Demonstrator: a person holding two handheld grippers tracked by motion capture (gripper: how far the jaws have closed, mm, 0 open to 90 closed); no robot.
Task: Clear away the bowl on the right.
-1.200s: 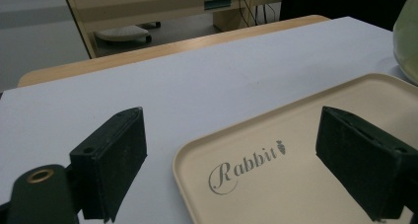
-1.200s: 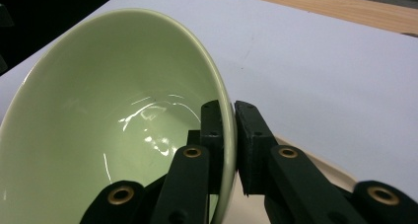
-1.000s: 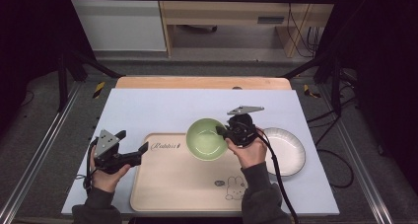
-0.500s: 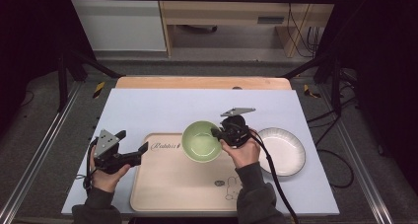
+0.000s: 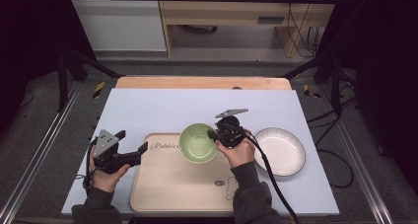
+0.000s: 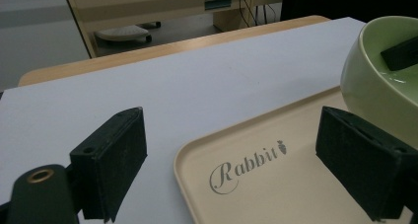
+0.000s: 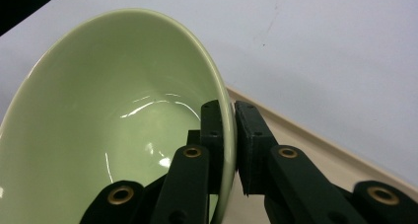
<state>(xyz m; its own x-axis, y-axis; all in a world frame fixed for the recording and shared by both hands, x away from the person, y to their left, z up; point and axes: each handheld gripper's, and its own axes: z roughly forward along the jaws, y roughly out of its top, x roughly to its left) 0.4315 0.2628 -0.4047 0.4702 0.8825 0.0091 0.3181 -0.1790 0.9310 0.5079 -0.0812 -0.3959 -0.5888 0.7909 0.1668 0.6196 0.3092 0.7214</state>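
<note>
The left claw (image 5: 143, 149) gapes wide at the tray's (image 5: 167, 184) left edge, holding nothing. Farther in, the right claw (image 5: 214, 134) pinches the rim of the green bowl (image 5: 197, 143) over the tray. A white plate (image 5: 279, 151) sits on the surface (image 5: 162, 108) just right.

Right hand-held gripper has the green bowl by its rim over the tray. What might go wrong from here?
1. The right hand-held gripper pinches only the thin rim of the green bowl, one jaw inside and one outside; the glossy bowl could slip or swing.
2. The bowl hangs tilted above the tray; a drop might chip it.
3. The white plate lies close beside the right hand; a swing could knock it.
</note>
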